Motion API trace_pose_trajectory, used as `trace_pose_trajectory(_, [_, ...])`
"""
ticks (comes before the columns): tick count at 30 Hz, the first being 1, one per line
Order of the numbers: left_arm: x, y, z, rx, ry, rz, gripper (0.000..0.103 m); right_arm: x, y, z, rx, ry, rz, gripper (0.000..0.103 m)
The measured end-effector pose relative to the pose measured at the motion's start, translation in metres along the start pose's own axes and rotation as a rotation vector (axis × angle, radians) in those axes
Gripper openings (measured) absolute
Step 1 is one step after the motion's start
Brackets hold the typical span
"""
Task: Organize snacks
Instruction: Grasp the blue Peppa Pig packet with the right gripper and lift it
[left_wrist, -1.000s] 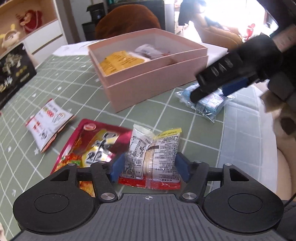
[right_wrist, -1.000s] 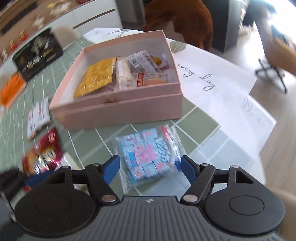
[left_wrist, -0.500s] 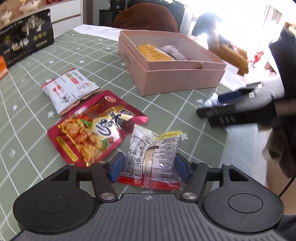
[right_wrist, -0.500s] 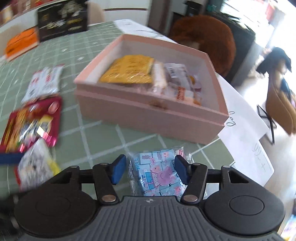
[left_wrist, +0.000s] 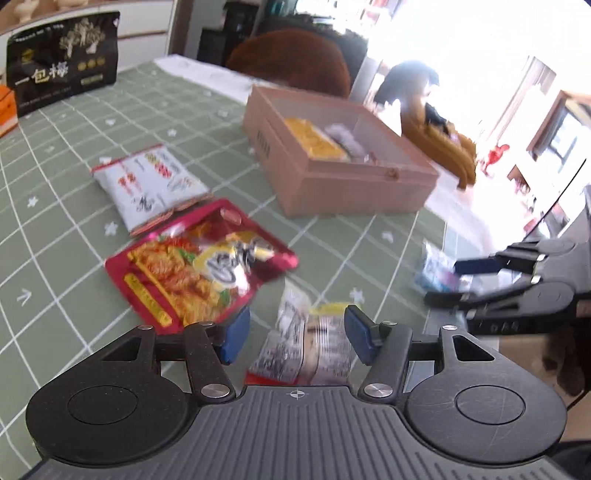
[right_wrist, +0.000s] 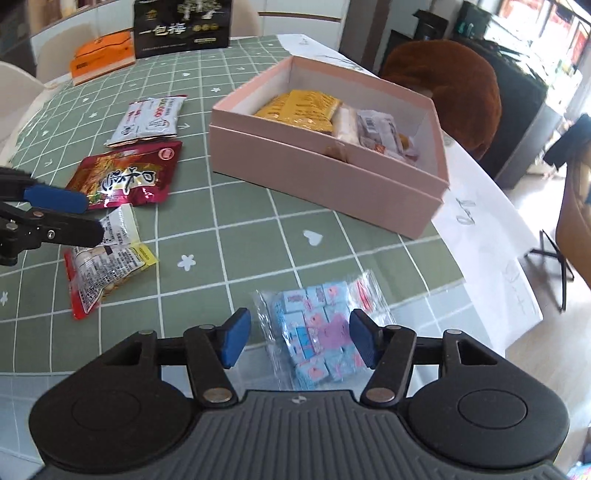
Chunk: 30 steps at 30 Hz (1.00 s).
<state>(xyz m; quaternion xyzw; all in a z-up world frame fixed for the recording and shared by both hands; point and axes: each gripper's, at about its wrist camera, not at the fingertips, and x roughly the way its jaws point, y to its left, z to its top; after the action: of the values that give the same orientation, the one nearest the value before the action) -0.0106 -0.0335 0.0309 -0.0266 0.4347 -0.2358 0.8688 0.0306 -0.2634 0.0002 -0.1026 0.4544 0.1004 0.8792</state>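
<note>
Left claw (left_wrist: 295, 334) is spread around the clear printed snack packet (left_wrist: 306, 347); right claw (right_wrist: 297, 338) is spread around the clear bag of blue candies (right_wrist: 319, 332) on the green checked worktop (right_wrist: 240, 240).

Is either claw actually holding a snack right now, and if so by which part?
Nothing is held. The left claw stands open around the clear snack packet, and the right claw stands open around the blue candy bag; both lie on the table.

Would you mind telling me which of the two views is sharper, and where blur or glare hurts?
Right wrist view: sharp, the blue candy bag and pink box read clearly. Left wrist view: motion-blurred, red noodle packet smeared, window glare washing out the upper right beyond the box.
</note>
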Motion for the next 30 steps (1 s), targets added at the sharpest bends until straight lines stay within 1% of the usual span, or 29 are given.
trace_pose_trajectory(3, [0.002, -0.015, -0.005, 0.076, 0.046, 0.060, 0.063, -0.006, -0.009, -0.007, 0.078, 0.002, 0.003, 0.060])
trace_pose_trajectory(5, [0.004, -0.021, -0.009, 0.110, 0.060, 0.091, 0.063, -0.010, -0.016, -0.011, 0.151, 0.002, 0.003, 0.060])
trace_pose_trajectory(7, [0.005, -0.023, -0.010, 0.115, 0.065, 0.095, 0.063, -0.012, -0.020, -0.014, 0.213, -0.001, -0.008, 0.060])
trace_pose_trajectory(9, [0.007, -0.024, -0.010, 0.120, 0.068, 0.088, 0.063, -0.014, -0.025, -0.016, 0.274, 0.003, -0.001, 0.061])
trace_pose_trajectory(12, [0.011, -0.031, -0.012, 0.161, 0.080, 0.101, 0.063, -0.010, -0.035, -0.012, 0.398, 0.011, 0.028, 0.065])
trace_pose_trajectory(13, [0.013, -0.034, -0.014, 0.180, 0.082, 0.110, 0.064, -0.008, -0.040, -0.011, 0.441, 0.014, 0.031, 0.067])
trace_pose_trajectory(14, [0.015, -0.037, -0.015, 0.202, 0.082, 0.125, 0.066, -0.006, -0.043, -0.009, 0.483, 0.018, 0.022, 0.067])
trace_pose_trajectory(16, [0.019, -0.041, -0.017, 0.228, 0.084, 0.148, 0.068, -0.002, -0.047, -0.006, 0.521, 0.035, -0.006, 0.067])
trace_pose_trajectory(18, [0.024, -0.041, -0.016, 0.221, 0.085, 0.164, 0.069, -0.003, -0.047, -0.007, 0.534, 0.036, -0.023, 0.067])
trace_pose_trajectory(20, [0.027, -0.041, -0.012, 0.210, 0.083, 0.173, 0.068, -0.003, -0.045, -0.009, 0.538, 0.040, -0.018, 0.067])
trace_pose_trajectory(23, [0.034, -0.040, -0.004, 0.202, 0.084, 0.167, 0.067, -0.003, -0.042, -0.010, 0.544, 0.041, -0.026, 0.068])
trace_pose_trajectory(24, [0.035, -0.040, -0.002, 0.197, 0.082, 0.164, 0.067, -0.001, -0.041, -0.009, 0.540, 0.041, -0.031, 0.070])
trace_pose_trajectory(25, [0.037, -0.040, 0.000, 0.191, 0.082, 0.162, 0.067, 0.001, -0.039, -0.007, 0.531, 0.042, -0.031, 0.073])
trace_pose_trajectory(27, [0.038, -0.040, 0.002, 0.180, 0.085, 0.167, 0.067, 0.006, -0.034, -0.001, 0.497, 0.036, -0.042, 0.073])
trace_pose_trajectory(29, [0.037, -0.040, 0.001, 0.178, 0.080, 0.180, 0.061, 0.011, -0.027, 0.007, 0.445, 0.029, -0.045, 0.073])
trace_pose_trajectory(30, [0.036, -0.038, 0.001, 0.173, 0.078, 0.183, 0.060, 0.013, -0.023, 0.011, 0.418, 0.023, -0.040, 0.073])
